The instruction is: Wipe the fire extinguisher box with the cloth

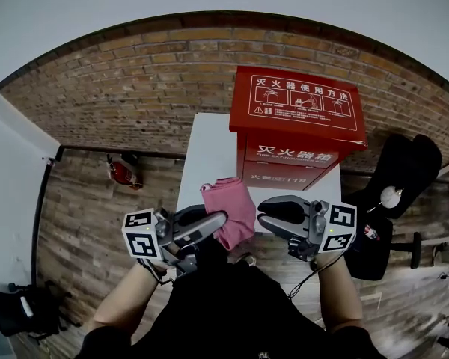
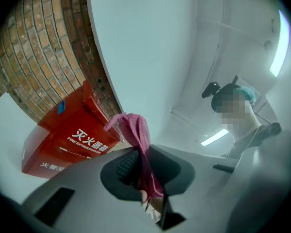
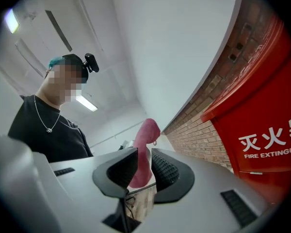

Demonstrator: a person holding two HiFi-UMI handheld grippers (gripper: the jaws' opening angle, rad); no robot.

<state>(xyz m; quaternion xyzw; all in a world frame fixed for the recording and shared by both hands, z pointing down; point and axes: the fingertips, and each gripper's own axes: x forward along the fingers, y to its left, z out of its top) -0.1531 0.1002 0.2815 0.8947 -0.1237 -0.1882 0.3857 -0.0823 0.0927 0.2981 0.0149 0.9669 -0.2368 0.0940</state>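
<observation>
pink cloth [image 1: 230, 209] at the near edge of the worktop [image 1: 209, 148], fire extinguisher box [image 1: 295, 126] not yet wiped
the left tongs [image 1: 223, 219] are clenched on a fold of the cloth, probably to lift it for wiping. the right tongs [image 1: 260, 214] stand parted with the cloth's other edge in their gap, unpressed. the cloth lies between both tongs, just in front of the red box.

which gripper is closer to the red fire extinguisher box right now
Right. The right gripper sits just in front of the fire extinguisher box; the left gripper is further left, holding the pink cloth.
</observation>
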